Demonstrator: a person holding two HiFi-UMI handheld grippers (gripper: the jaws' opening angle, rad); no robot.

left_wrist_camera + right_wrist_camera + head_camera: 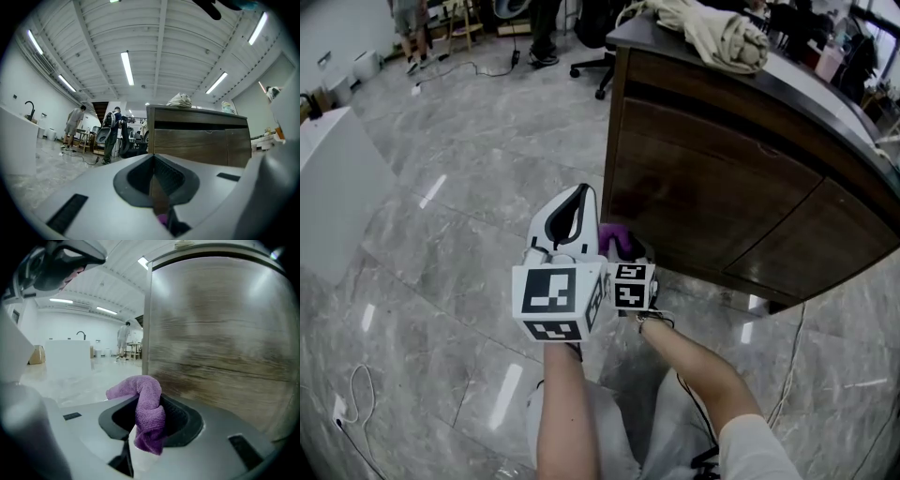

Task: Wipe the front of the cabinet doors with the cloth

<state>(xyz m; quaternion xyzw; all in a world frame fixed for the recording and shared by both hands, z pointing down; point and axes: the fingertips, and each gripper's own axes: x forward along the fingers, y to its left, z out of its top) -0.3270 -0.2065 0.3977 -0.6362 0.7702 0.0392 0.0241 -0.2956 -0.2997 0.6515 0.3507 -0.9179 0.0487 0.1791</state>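
Note:
A purple cloth is bunched between the jaws of my right gripper, which is shut on it. The dark wooden cabinet fills that view close ahead, and the cloth is near its lower left corner. In the head view the cloth shows just past the right gripper, low by the cabinet's base. My left gripper is held just left of it with its jaws together and nothing between them. The cabinet doors run off to the right.
A beige bundle of fabric lies on the cabinet top. A white counter stands at the left on the grey marble floor. A cable lies at the lower left. People and an office chair are far behind.

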